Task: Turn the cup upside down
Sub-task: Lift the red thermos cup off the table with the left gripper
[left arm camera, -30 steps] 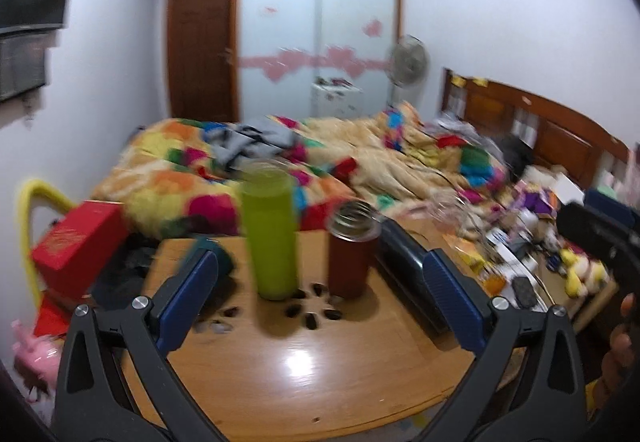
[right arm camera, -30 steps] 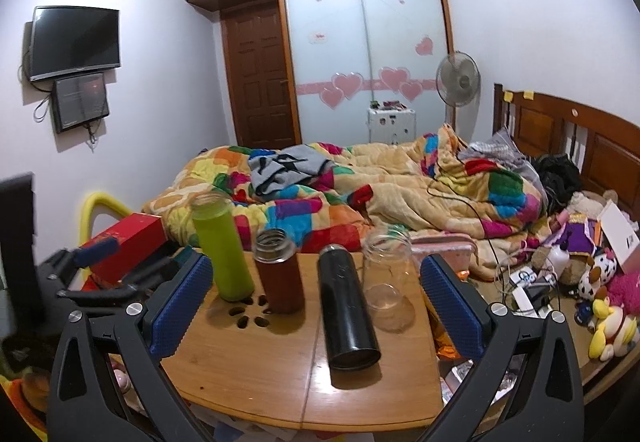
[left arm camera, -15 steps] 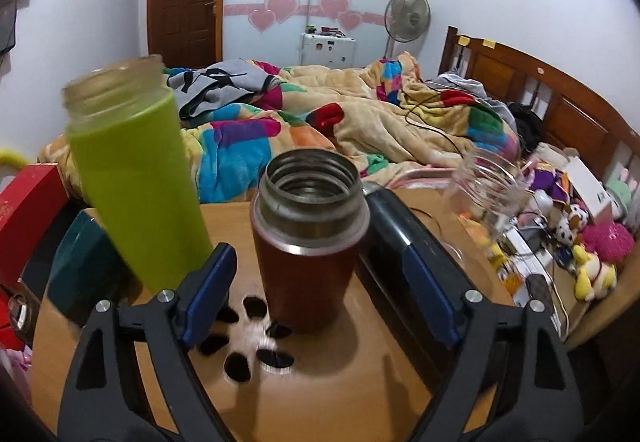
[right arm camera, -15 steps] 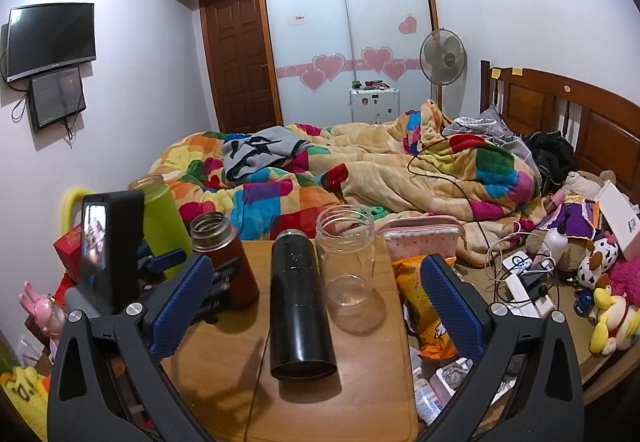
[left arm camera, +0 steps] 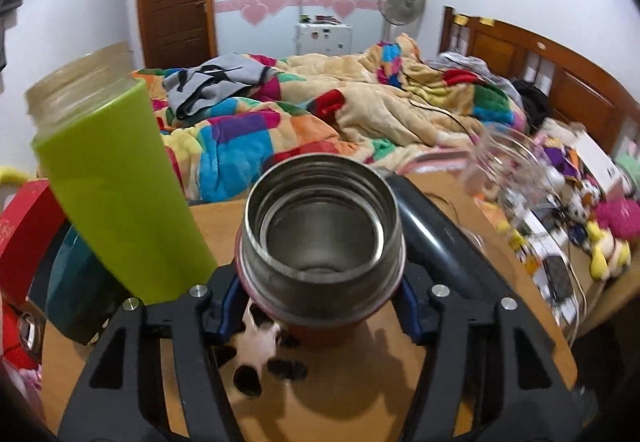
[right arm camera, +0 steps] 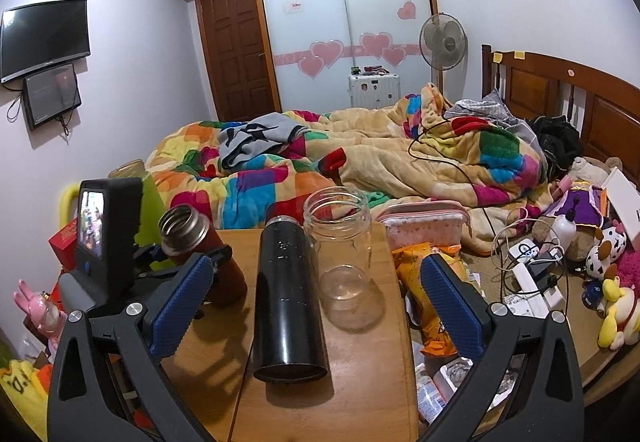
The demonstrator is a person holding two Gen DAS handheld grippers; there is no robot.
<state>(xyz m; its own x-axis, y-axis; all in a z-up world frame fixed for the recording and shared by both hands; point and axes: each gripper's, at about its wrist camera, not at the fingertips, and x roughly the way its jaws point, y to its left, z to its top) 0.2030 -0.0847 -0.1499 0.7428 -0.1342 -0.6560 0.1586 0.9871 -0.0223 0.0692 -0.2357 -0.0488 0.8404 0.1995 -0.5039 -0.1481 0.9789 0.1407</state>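
Observation:
The red cup with a steel rim (left arm camera: pixel 322 230) stands mouth up, slightly tilted, on the wooden table (left arm camera: pixel 452 374). My left gripper (left arm camera: pixel 322 306) is shut on its red body, blue pads pressed on both sides. In the right wrist view the same red cup (right arm camera: pixel 200 242) shows at the table's left with the left gripper around it. My right gripper (right arm camera: pixel 316 306) is open and empty, with the black flask (right arm camera: pixel 287 294) and clear glass jar (right arm camera: pixel 340 254) between its fingers further ahead.
A green bottle (left arm camera: pixel 116 194) stands just left of the red cup. The black flask (left arm camera: pixel 436 238) lies just right of it. A teal object (left arm camera: pixel 76 302) and red box (left arm camera: pixel 24 234) sit at the left edge. The bed (right arm camera: pixel 360 162) lies beyond.
My left gripper moved forward around the red cup and shut on it. The cup now tilts slightly. My right gripper drifted a little; it stays open.

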